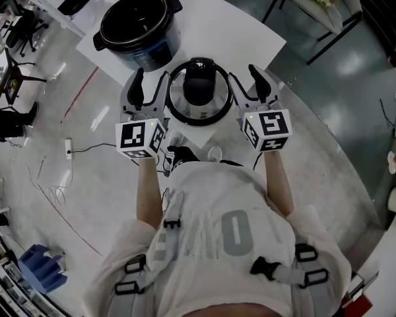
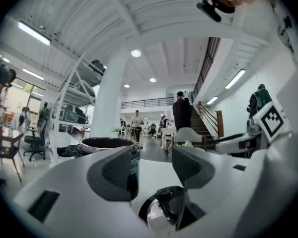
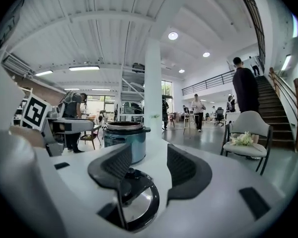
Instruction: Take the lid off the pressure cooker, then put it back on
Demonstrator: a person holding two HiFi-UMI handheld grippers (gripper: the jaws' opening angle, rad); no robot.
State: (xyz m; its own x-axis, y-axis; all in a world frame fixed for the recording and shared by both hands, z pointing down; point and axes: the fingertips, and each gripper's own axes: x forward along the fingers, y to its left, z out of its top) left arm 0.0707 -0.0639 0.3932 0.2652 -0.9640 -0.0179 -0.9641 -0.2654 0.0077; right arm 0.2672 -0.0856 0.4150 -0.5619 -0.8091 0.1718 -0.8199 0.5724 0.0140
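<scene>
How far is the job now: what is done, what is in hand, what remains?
Done: the lid is off, and the cooker stands open on the table. In hand: the lid lies between the left tongs and right tongs, both open, gripping nothing. Whether it rests on the table is unclear. Left: setting the lid back on the cooker.

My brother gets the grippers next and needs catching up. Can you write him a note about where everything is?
Left gripper: open, empty, by the lid's left rim.
Right gripper: open, empty, by its right rim.
Lid: off, between the two grippers at the near end of the white table; unclear whether it rests there or is carried.
Cooker: open, farther back on the table.
Done: lid removed.
Left: put it back on.
</scene>
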